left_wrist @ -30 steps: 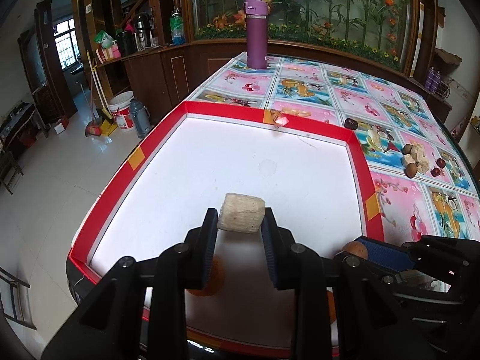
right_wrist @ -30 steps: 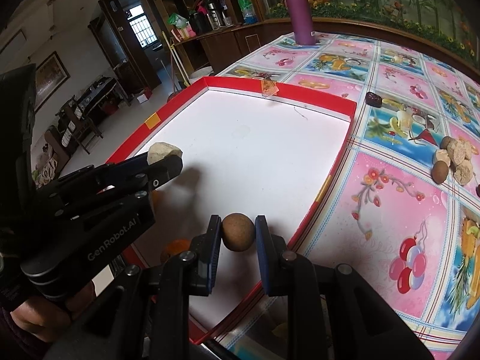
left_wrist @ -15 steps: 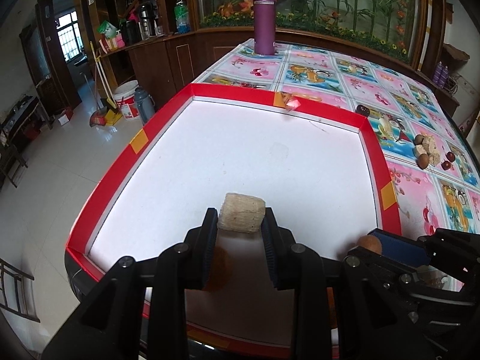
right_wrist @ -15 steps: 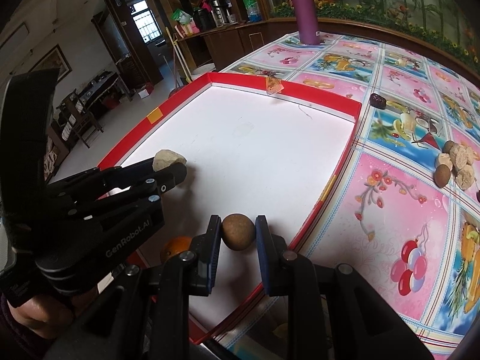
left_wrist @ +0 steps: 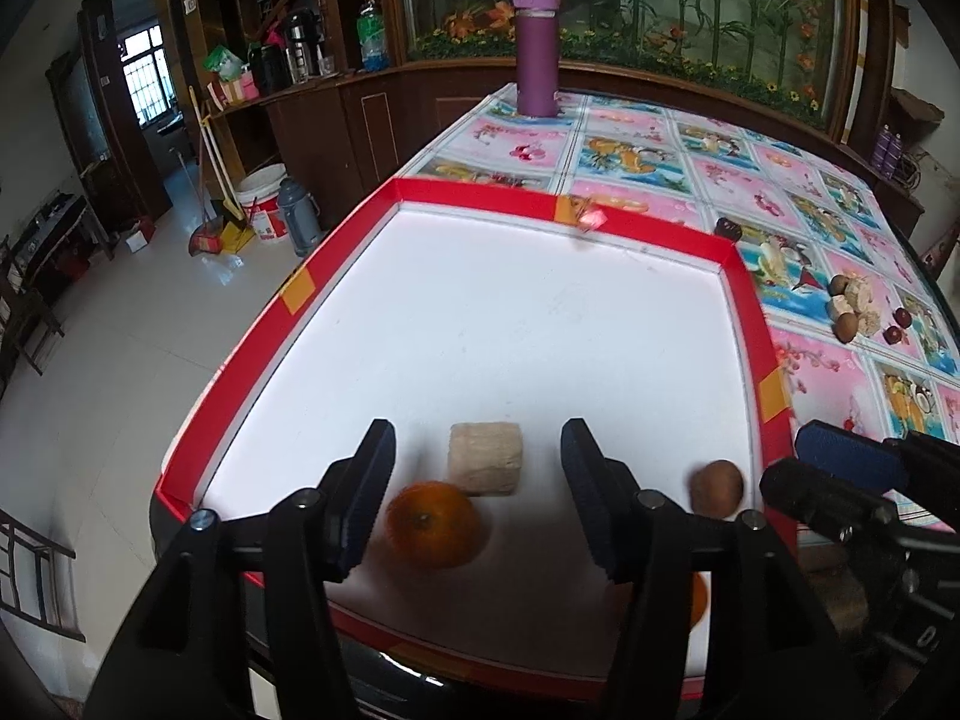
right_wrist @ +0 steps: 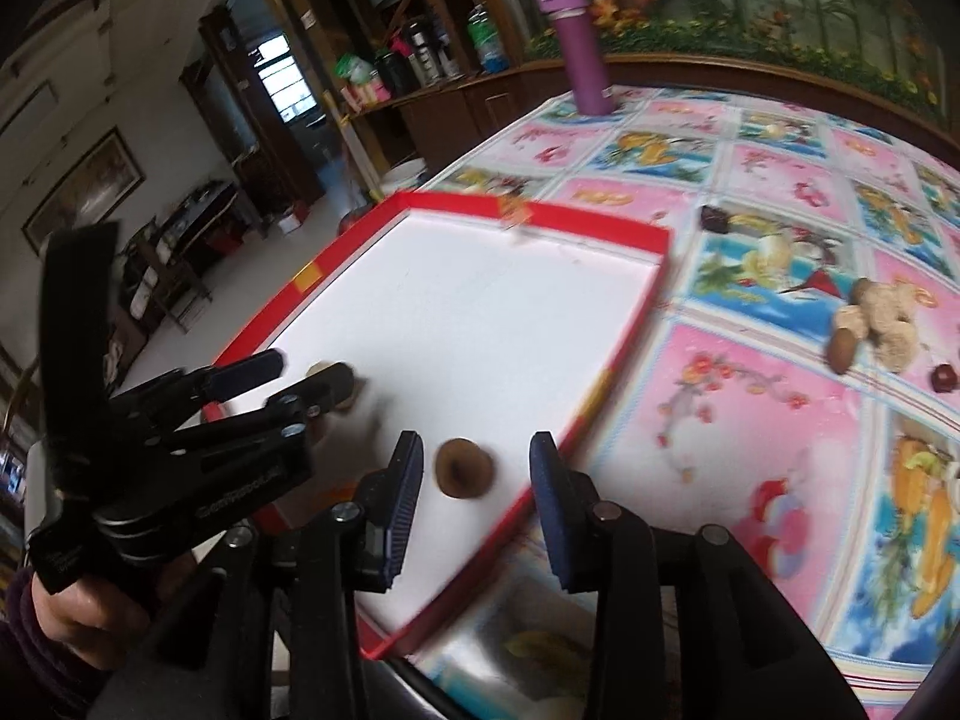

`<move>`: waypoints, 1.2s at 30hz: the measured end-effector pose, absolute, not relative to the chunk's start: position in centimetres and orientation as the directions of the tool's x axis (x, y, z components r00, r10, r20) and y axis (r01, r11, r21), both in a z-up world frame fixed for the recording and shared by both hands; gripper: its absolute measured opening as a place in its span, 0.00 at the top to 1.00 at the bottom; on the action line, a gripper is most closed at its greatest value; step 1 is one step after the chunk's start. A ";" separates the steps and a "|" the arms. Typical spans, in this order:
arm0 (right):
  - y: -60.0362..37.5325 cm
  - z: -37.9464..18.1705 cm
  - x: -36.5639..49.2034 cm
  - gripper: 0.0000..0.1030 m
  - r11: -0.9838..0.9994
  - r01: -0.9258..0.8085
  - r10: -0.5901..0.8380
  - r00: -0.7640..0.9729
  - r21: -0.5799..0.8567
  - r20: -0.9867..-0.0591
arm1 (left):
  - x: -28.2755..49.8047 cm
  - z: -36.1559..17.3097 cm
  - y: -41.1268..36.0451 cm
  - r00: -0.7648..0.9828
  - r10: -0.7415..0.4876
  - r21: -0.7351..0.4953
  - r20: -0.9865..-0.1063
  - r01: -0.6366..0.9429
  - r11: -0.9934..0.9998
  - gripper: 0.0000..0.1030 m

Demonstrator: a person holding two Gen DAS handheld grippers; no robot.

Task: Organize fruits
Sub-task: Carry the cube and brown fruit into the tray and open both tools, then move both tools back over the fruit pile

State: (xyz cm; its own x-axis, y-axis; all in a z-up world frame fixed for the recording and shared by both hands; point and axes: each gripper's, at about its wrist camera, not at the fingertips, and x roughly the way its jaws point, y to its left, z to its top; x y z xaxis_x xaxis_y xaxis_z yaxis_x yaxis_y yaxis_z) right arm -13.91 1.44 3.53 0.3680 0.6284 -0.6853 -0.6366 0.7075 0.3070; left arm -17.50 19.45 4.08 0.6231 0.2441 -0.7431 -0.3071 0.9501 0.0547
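A white tray with a red rim lies on the patterned table. My left gripper is open above the tray's near end; a beige block-shaped fruit rests on the tray between its fingers, touching an orange. My right gripper is open; a round brown fruit lies on the tray between its fingers, and it shows in the left wrist view. The left gripper also shows in the right wrist view.
A small heap of beige and brown fruits with red ones lies on the tablecloth right of the tray. A dark fruit sits by the tray's far right corner. A purple bottle stands at the table's far end.
Both grippers have opened. The beige fruit and the brown fruit now lie on the tray instead of being held. Both grippers have drawn back slightly.
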 end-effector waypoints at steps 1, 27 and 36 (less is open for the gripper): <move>0.9 3.7 -13.7 0.62 0.713 -0.627 0.630 0.377 0.314 -0.679 | -17.5 4.3 19.2 0.630 0.244 0.055 -0.738 -0.303 0.951 0.34; -17.2 3.3 -6.4 0.61 0.897 -0.294 0.442 0.581 0.330 -0.684 | -12.1 6.6 6.6 0.653 0.026 0.049 -0.757 0.017 0.999 0.31; -17.6 2.0 -1.6 0.61 0.932 -0.268 0.359 0.586 0.244 -0.726 | -8.6 5.1 4.3 0.585 -0.038 0.007 -0.810 0.074 0.997 0.31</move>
